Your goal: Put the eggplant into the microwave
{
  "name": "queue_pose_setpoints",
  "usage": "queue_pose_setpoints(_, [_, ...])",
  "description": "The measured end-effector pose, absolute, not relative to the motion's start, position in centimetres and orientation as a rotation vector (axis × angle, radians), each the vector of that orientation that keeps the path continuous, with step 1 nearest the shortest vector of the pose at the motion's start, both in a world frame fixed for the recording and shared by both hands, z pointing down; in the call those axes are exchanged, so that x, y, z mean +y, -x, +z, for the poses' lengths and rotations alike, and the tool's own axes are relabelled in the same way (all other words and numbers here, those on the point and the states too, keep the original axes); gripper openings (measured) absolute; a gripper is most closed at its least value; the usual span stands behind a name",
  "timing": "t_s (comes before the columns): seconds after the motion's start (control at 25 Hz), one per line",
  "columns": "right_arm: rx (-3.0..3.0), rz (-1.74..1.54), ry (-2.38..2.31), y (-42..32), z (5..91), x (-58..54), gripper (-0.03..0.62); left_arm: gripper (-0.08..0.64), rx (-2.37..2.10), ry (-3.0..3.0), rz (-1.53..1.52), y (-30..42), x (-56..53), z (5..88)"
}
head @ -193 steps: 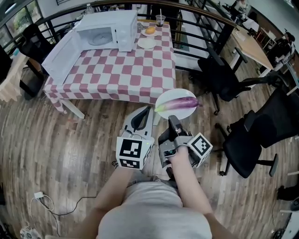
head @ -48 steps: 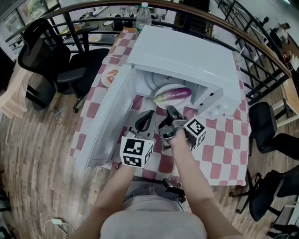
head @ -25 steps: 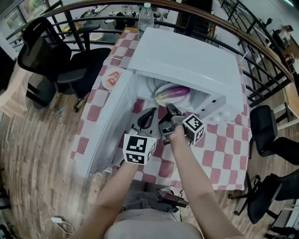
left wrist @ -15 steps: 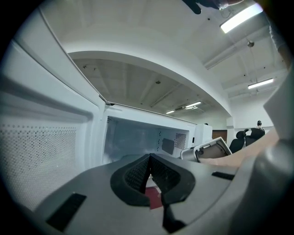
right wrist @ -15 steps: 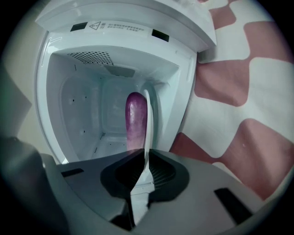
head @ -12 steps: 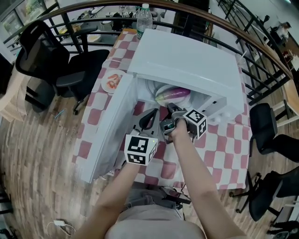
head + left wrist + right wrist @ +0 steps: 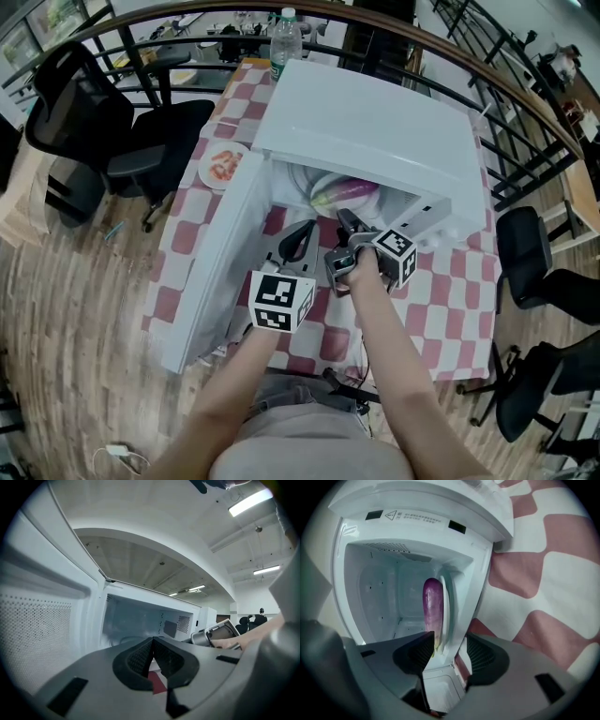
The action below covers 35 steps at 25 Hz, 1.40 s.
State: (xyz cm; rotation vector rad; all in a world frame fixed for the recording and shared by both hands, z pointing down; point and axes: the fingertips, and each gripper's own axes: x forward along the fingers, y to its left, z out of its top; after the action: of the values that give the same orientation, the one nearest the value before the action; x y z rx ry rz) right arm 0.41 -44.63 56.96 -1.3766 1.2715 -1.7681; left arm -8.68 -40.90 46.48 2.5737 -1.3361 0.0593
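Right gripper view showed your right gripper point(image 7: 445, 651) with its fingers point(image 7: 417, 656) just opened and spread. The plate point(image 7: 446, 613) rim stood loose between them, and the eggplant point(image 7: 432, 604) lay on it inside the microwave point(image 7: 417, 508). Left gripper view showed the left gripper point(image 7: 153, 660) fingers point(image 7: 139, 658) pressed together, empty. Head view caught only the eggplant's edge.

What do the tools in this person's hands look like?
The left gripper and right gripper are dark grey plastic tools, each with two jaws lined with black ribbed pads. Each carries a white cube printed with black square markers. The forearms are bare; the top is light grey.
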Motion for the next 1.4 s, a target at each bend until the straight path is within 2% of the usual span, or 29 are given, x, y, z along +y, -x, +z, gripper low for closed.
queue_pose_setpoints(0.76, [1.217, -1.786, 1.389, -1.6, 59.1, -46.4, 0.235, 0.003, -1.344, -2.547, 0.063, 9.1, -42.6, 47.1])
queue_pose_setpoints(1.4, [1.242, -1.744, 1.414, -1.4, 58.5, -47.1, 0.307, 0.003, -1.342, -2.536, 0.081, 9.4, -42.0, 46.9])
